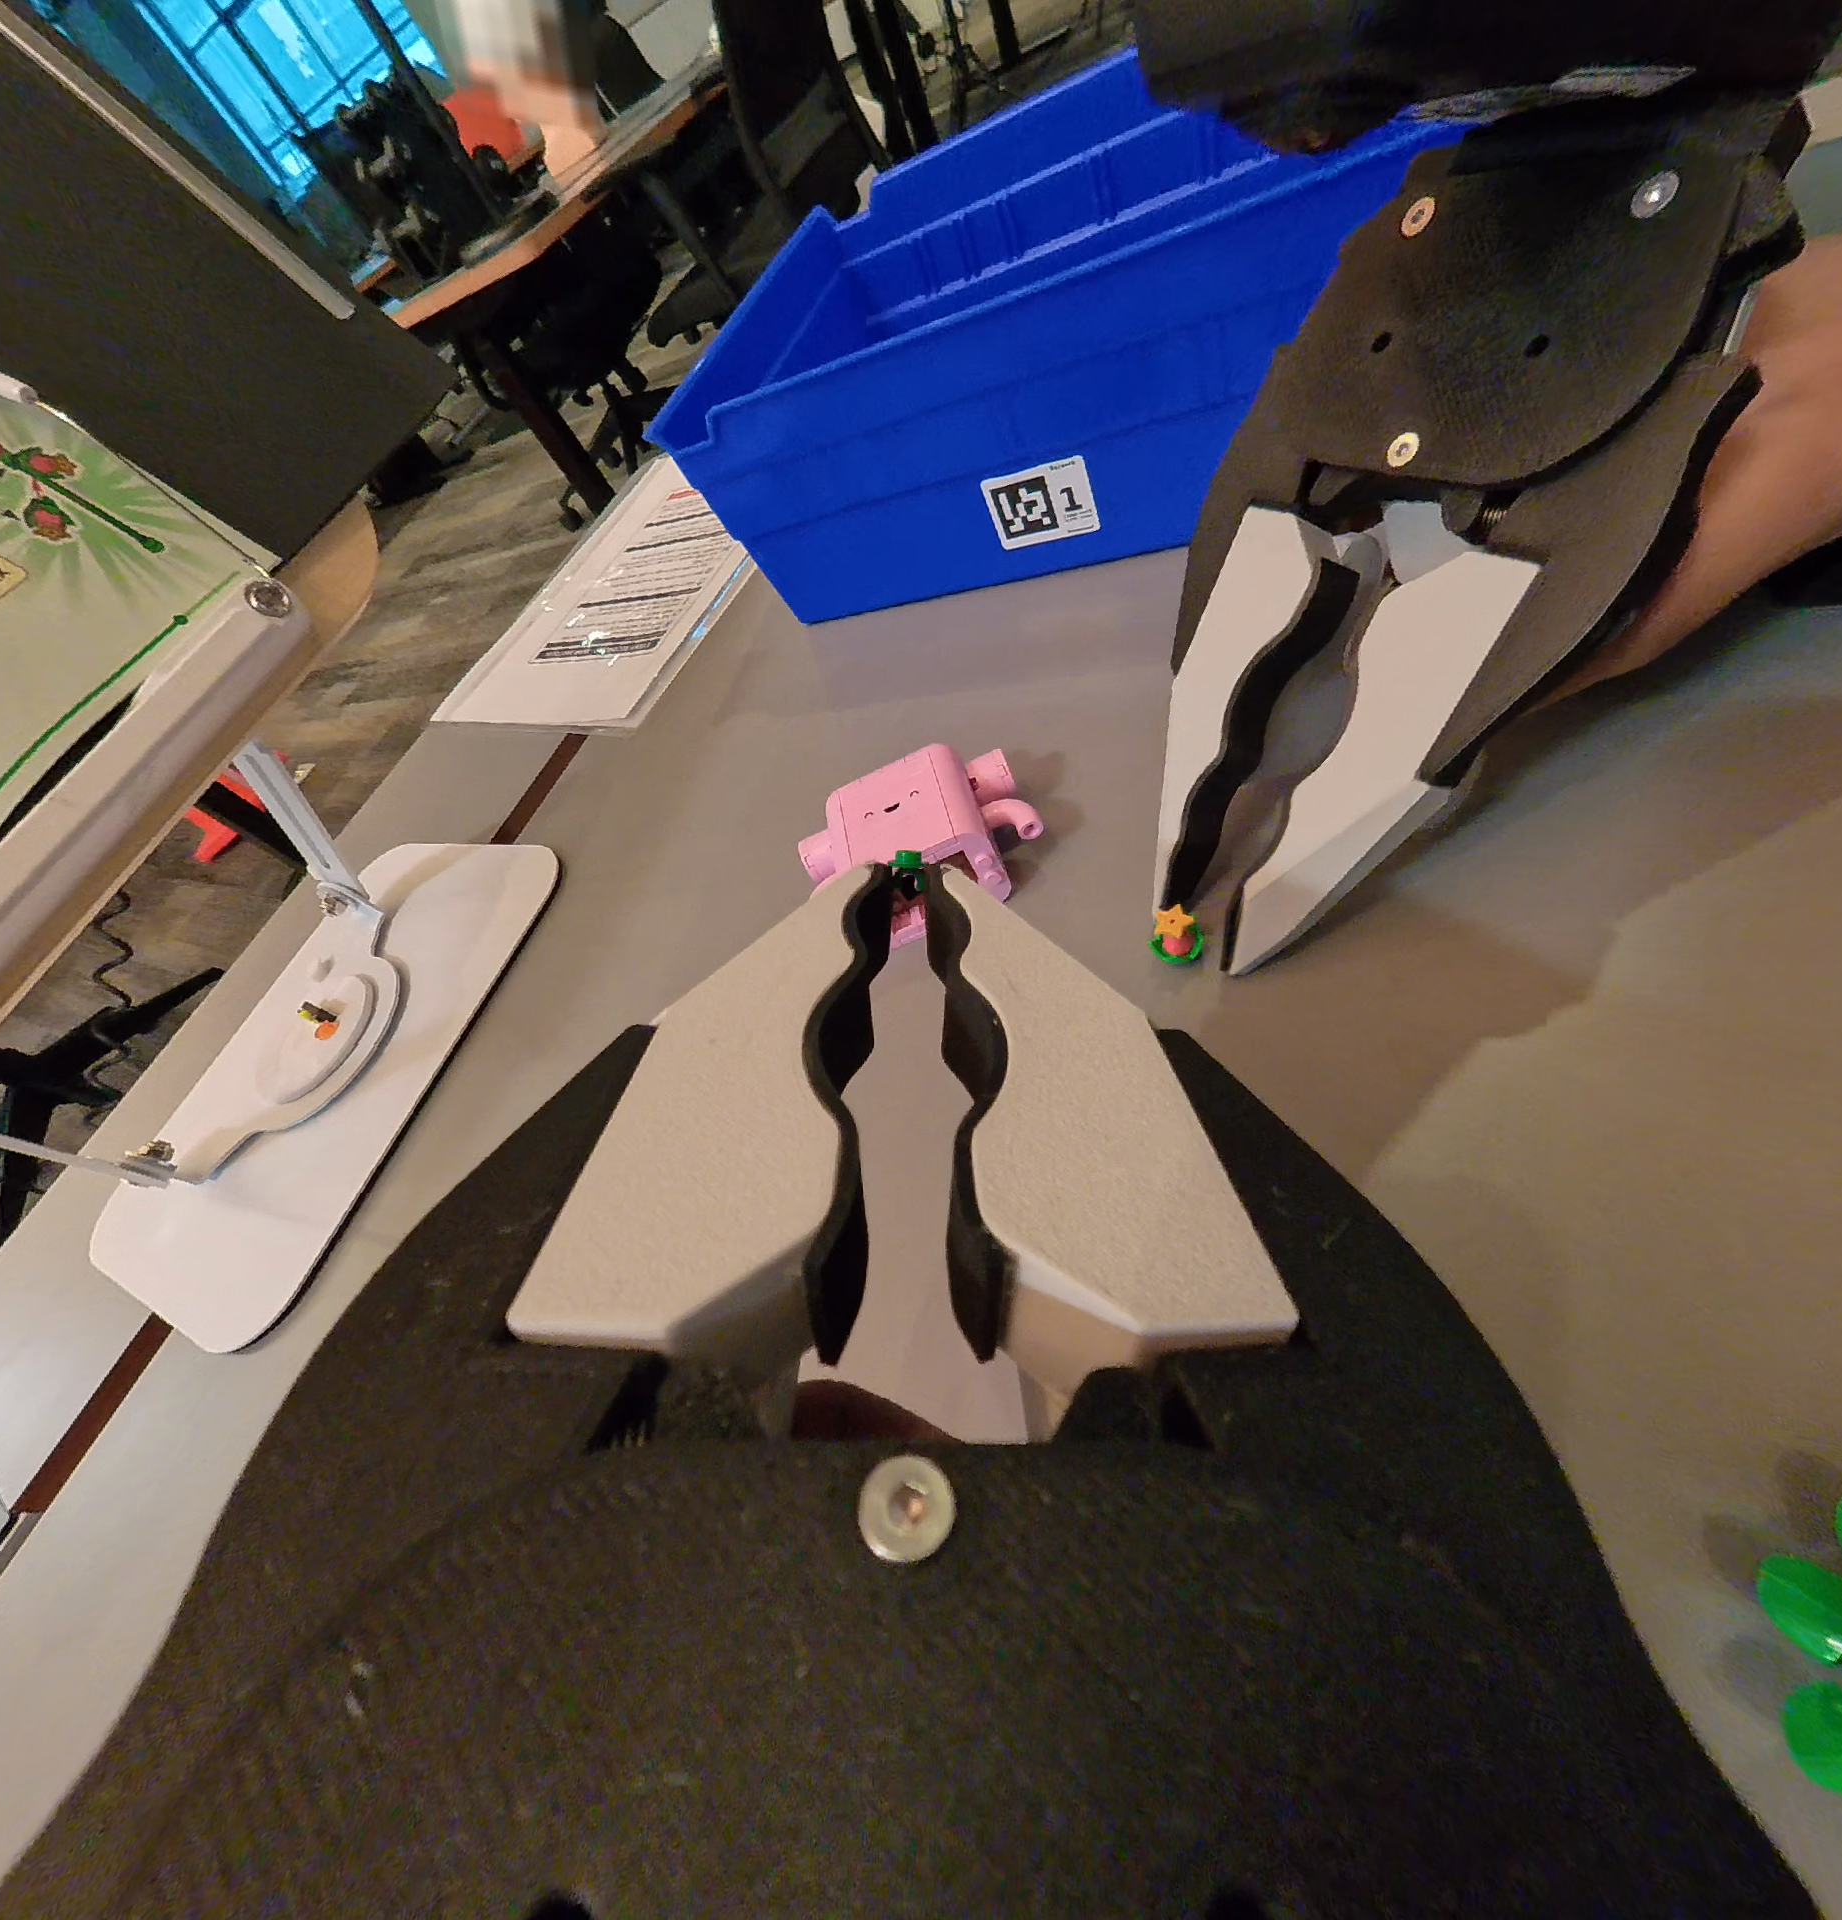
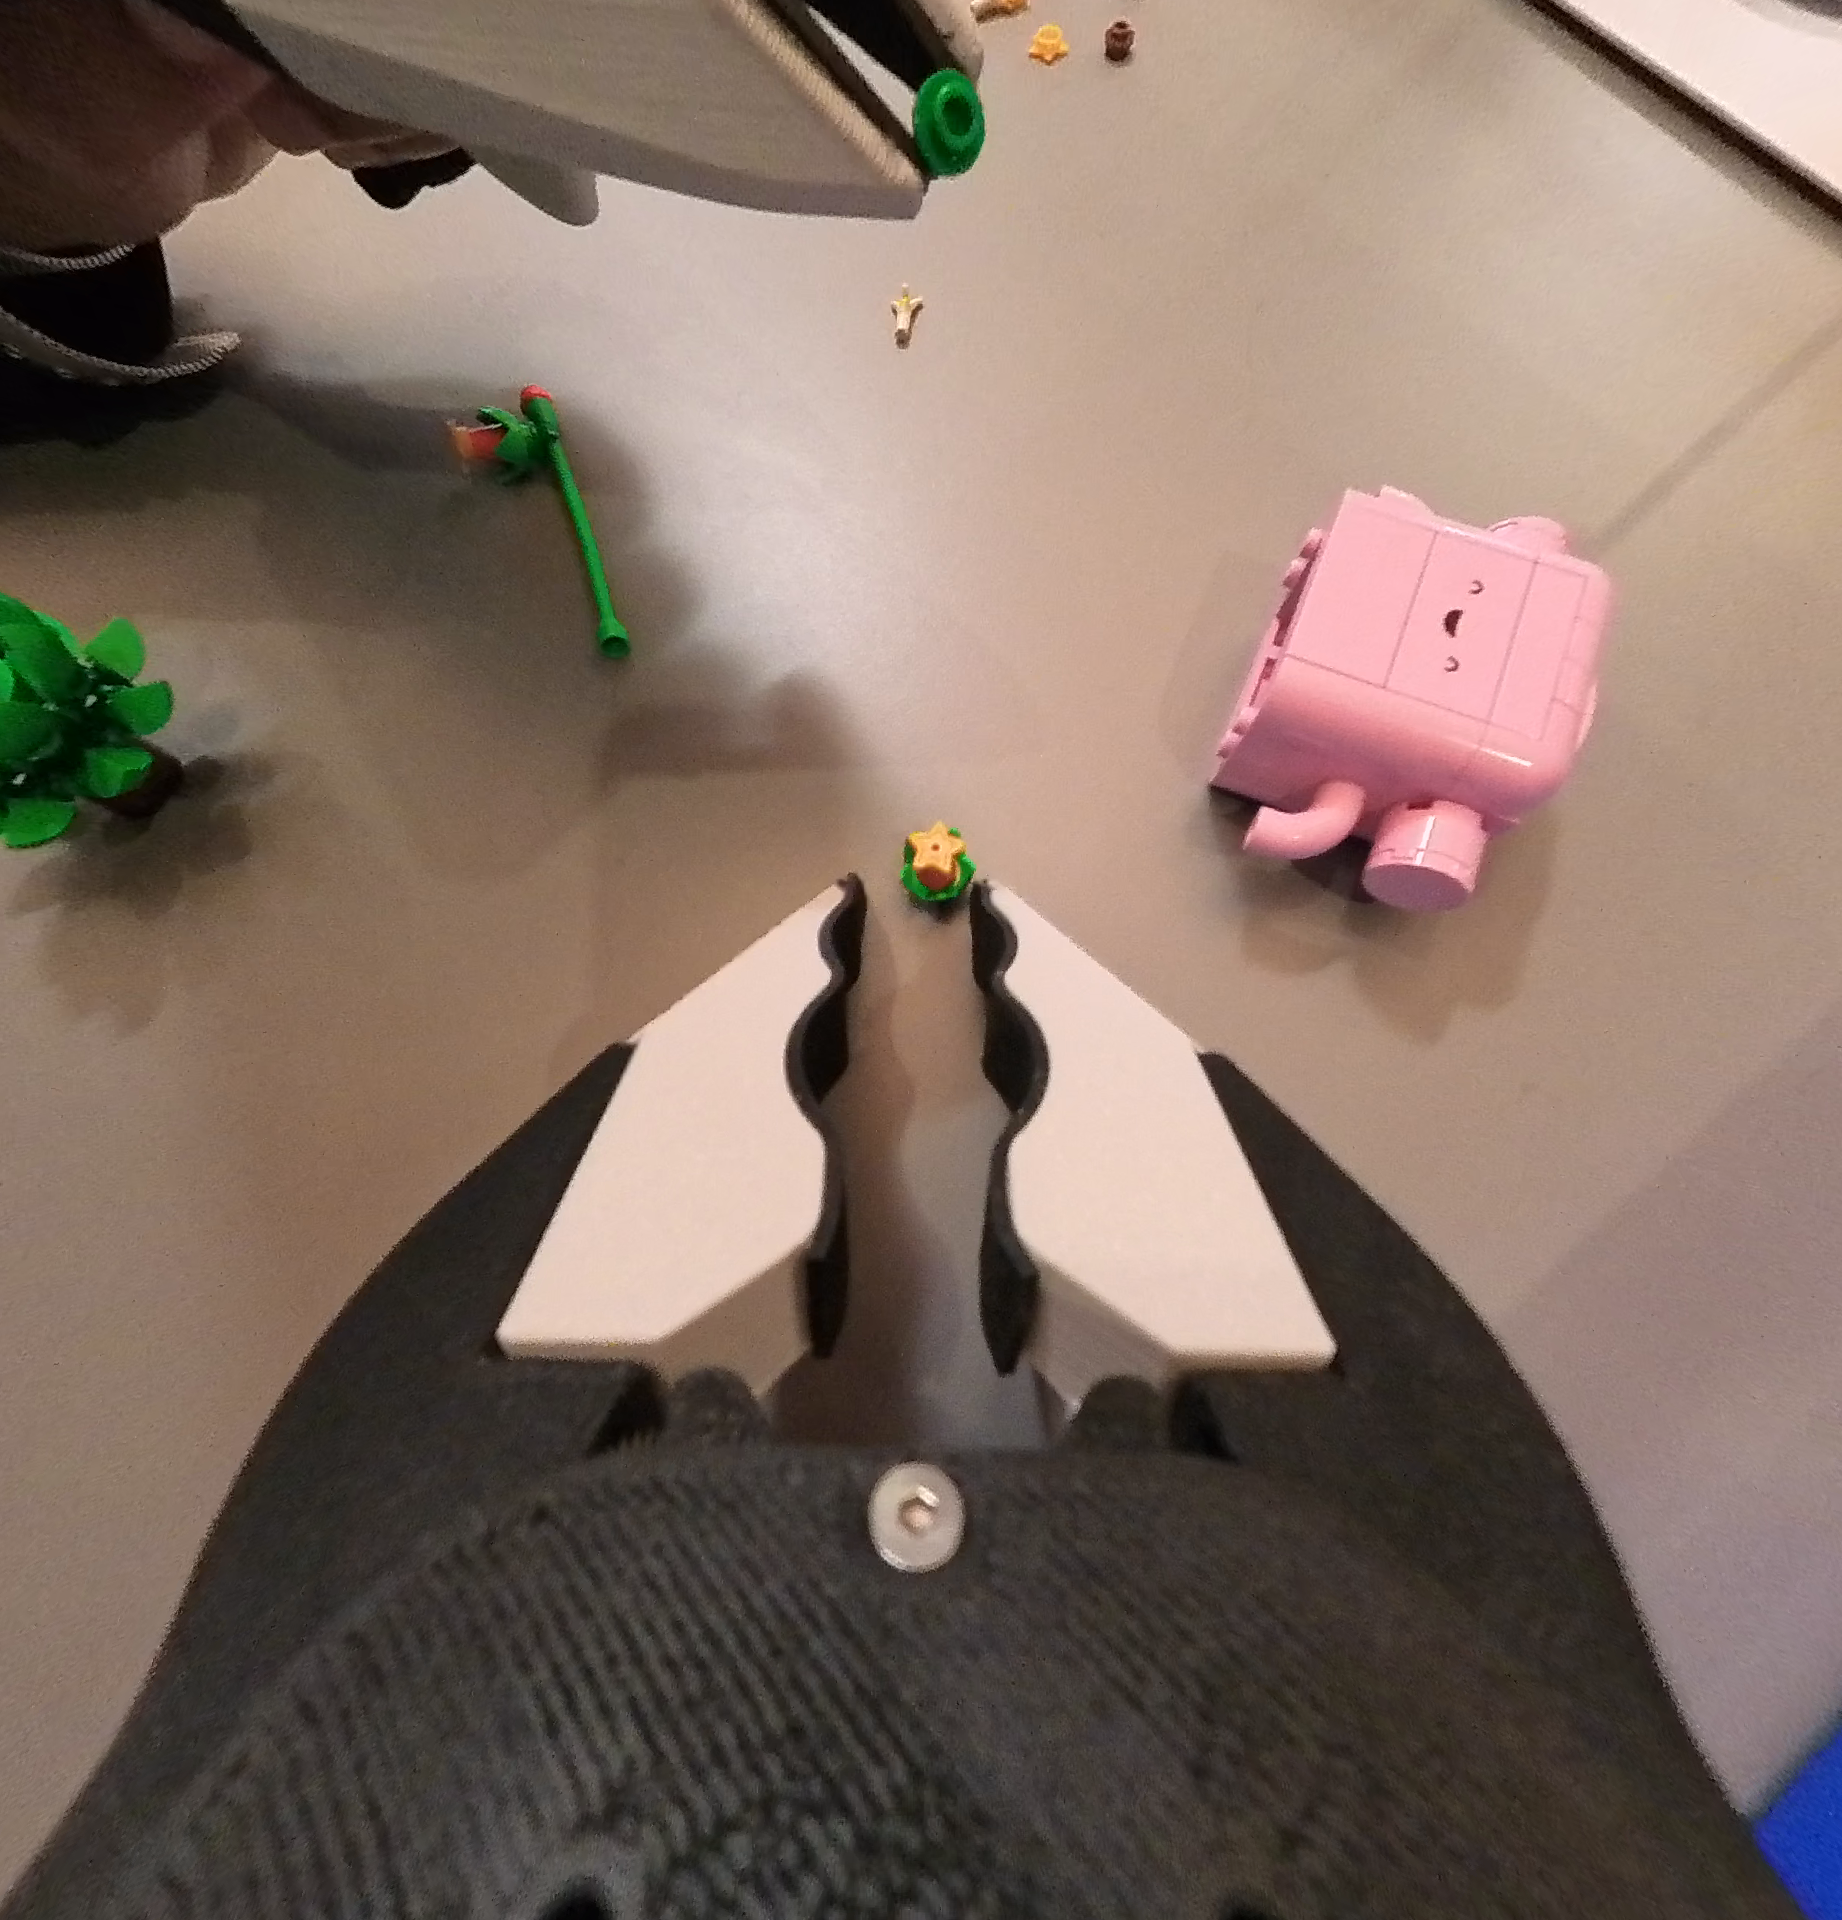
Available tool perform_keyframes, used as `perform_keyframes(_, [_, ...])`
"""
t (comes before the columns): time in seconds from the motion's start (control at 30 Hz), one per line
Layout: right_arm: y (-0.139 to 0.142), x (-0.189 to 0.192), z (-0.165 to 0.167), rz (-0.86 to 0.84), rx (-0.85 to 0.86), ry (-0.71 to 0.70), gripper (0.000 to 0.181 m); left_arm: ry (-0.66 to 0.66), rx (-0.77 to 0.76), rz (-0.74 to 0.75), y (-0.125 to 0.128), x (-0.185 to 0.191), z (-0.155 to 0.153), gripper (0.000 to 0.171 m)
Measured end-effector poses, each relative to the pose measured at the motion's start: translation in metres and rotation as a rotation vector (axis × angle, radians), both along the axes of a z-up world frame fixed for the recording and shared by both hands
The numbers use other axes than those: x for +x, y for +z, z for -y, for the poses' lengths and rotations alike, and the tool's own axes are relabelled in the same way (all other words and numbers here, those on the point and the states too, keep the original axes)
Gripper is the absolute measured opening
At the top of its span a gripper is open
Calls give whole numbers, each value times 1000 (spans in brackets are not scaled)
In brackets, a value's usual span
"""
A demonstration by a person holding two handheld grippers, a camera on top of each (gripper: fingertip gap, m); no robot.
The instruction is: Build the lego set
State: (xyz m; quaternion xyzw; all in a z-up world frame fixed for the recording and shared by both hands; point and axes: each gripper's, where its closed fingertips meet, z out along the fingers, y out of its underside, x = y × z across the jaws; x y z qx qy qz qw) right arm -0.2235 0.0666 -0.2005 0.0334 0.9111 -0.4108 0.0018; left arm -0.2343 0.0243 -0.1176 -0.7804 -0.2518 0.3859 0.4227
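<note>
My left gripper (image 1: 904,883) is shut on a small green round piece (image 1: 906,860), held above the table in front of the pink lego figure (image 1: 922,821). In the right wrist view the left gripper (image 2: 912,130) and its green piece (image 2: 948,120) show at the top. My right gripper (image 2: 915,896) is slightly open with its tips down at the table. A small flower piece (image 2: 936,860), an orange star on a green base, stands just ahead of the tips, not gripped. It also shows in the left wrist view (image 1: 1175,932) by the right gripper (image 1: 1203,943). The pink figure (image 2: 1416,686) lies to the right.
A green stem with a bud (image 2: 574,499) and a leafy green plant (image 2: 34,717) lie to the left. Small loose pieces (image 2: 1047,42) lie farther off. A blue bin (image 1: 948,416), a laminated sheet (image 1: 605,613) and an instruction booklet on a white stand (image 1: 325,1081) sit at the table's edge. Across from one pair of fingers to the other is roughly 10 cm.
</note>
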Motion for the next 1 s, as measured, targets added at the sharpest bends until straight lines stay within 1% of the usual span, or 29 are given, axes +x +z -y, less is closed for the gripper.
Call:
perform_keyframes(0.27, [1,14,-2,47,-6,70,18,1,-1,3,-1,-1,0,5])
perform_keyframes(0.47, [3,5,-5,26,-20,31,18,2,-2,3,-2,-1,1,5])
perform_keyframes(0.63, [10,-2,0,-20,-61,0,21,1,0,6,-2,-1,1,5])
perform_keyframes(0.83, [5,1,4,-30,-32,10,23,-2,1,7,-3,-1,0,5])
perform_keyframes(1.0, [1,2,6,-39,-4,9,20,-3,1,9,-3,-1,0,5])
